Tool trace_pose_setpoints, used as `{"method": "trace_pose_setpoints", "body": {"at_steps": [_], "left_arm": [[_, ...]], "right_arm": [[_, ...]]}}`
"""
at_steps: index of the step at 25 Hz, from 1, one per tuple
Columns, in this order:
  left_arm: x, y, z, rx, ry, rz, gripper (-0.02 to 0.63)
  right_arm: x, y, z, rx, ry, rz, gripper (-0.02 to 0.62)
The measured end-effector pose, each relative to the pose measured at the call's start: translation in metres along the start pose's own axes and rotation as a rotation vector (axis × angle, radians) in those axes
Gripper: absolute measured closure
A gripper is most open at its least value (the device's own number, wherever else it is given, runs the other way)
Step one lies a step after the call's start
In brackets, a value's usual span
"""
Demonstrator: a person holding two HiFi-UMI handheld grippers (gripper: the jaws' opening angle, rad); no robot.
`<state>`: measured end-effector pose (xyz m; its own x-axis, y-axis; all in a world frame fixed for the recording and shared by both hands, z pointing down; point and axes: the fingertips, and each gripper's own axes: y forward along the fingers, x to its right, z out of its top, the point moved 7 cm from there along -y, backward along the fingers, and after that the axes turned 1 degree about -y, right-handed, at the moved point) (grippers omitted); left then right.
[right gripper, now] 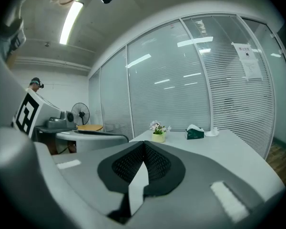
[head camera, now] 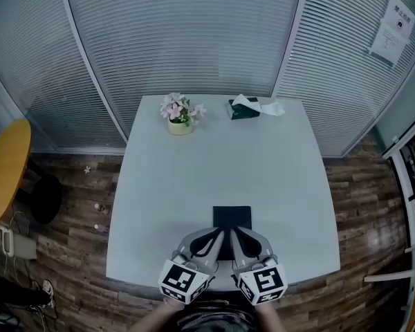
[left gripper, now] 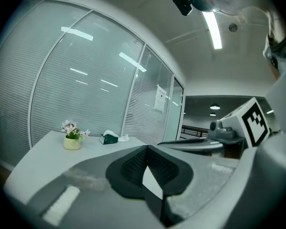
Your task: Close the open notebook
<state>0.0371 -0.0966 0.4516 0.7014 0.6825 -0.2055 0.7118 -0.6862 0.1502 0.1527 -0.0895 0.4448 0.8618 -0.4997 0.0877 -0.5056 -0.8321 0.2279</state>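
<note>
Dark notebook lying flat with only its cover showing, centred near the front edge of the white table. Left gripper and right gripper are side by side, overlapping the notebook's near end when seen from above. Each has its jaws clenched tip to tip, with nothing between them. Far side of the table: potted flowers and, apart to their right, a tissue box.

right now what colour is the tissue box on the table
The tissue box is dark green; head view.
</note>
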Motion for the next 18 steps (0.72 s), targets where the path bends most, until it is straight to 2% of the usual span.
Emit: {"method": "trace_pose_setpoints", "body": {"at_steps": [7,13,16,18], "left_arm": [[0.003,-0.015,0.026,0.048,0.04,0.025,0.603],[0.006,-0.026,0.035,0.055,0.077,0.051,0.603],[0.007,-0.031,0.035,0.054,0.069,0.06,0.603],[0.006,-0.033,0.032,0.053,0.101,0.05,0.603]], "right_arm": [[-0.02,-0.007,0.023,0.068,-0.066,0.017,0.594],[-0.033,-0.007,0.029,0.064,-0.082,0.02,0.595],[-0.036,-0.008,0.029,0.058,-0.086,0.019,0.595],[-0.038,-0.01,0.03,0.059,-0.083,0.016,0.595]]}}
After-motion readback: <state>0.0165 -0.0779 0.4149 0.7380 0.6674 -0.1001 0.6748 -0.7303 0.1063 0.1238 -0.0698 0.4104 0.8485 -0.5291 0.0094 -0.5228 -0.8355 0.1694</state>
